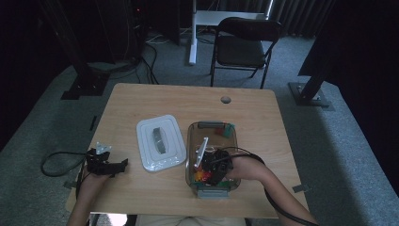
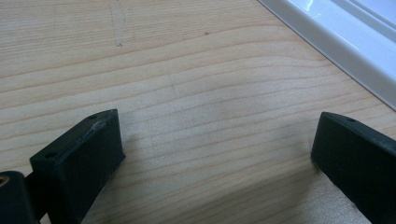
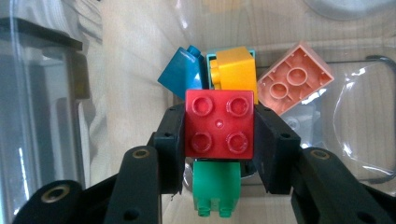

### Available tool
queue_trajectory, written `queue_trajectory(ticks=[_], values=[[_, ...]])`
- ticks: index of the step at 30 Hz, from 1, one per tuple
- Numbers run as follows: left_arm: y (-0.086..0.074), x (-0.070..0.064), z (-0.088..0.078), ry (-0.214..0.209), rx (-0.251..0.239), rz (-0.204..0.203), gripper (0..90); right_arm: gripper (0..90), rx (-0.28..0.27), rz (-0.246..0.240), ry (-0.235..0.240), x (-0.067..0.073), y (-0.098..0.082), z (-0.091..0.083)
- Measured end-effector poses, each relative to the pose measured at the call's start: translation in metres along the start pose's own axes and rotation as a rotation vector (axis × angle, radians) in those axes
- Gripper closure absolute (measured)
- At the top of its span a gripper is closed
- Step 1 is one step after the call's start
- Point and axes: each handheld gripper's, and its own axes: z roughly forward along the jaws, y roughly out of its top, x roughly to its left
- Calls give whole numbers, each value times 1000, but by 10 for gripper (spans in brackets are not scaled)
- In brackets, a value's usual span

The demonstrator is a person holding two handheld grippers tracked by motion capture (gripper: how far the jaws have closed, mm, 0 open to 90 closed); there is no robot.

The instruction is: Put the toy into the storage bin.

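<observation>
While the left gripper [image 2: 219, 158] just sits on the bare wooden table [image 2: 196, 70] beside the white lid [image 1: 160, 141], jaws spread wide with nothing between them, the right gripper [image 3: 219, 140] is down inside the clear plastic container [image 1: 194, 141], clamped on a red 2x2 brick [image 3: 219, 123]. Looks like the pick-or-place step — the brick hangs just above a green brick [image 3: 216, 189], with blue [image 3: 182, 74], yellow [image 3: 233, 67] and pink [image 3: 294, 77] bricks farther along the bin floor. Can't tell whether it's coming out or going in. Either way, the next move probably needs a straight lift or lowering that clears the walls. The red brick is square, so no real long axis; its studs face the right gripper's camera, jaws pressing two opposite sides.
</observation>
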Motion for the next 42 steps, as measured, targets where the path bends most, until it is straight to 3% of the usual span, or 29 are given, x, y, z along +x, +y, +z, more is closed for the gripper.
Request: queue_trajectory(ticks=[9, 20, 30, 31, 35, 36, 42], values=[[0, 0, 0, 0, 0, 0, 26, 538, -13, 32, -2, 0, -4, -6], [0, 0, 0, 0, 0, 0, 27, 523, -109, 104, -41, -2, -25, -32], [0, 0, 0, 0, 0, 0, 26, 522, -227, 195, -99, -7, -58, -67], [0, 0, 0, 0, 0, 0, 27, 520, -255, 230, -124, -9, -69, -77], [0, 0, 0, -1, 3, 0, 26, 515, -269, 251, -138, -11, -76, -83], [0, 0, 0, 0, 1, 0, 27, 515, -298, 292, -154, -16, -89, -90], [0, 0, 0, 0, 0, -1, 27, 510, -321, 367, -190, -32, -115, -92]])
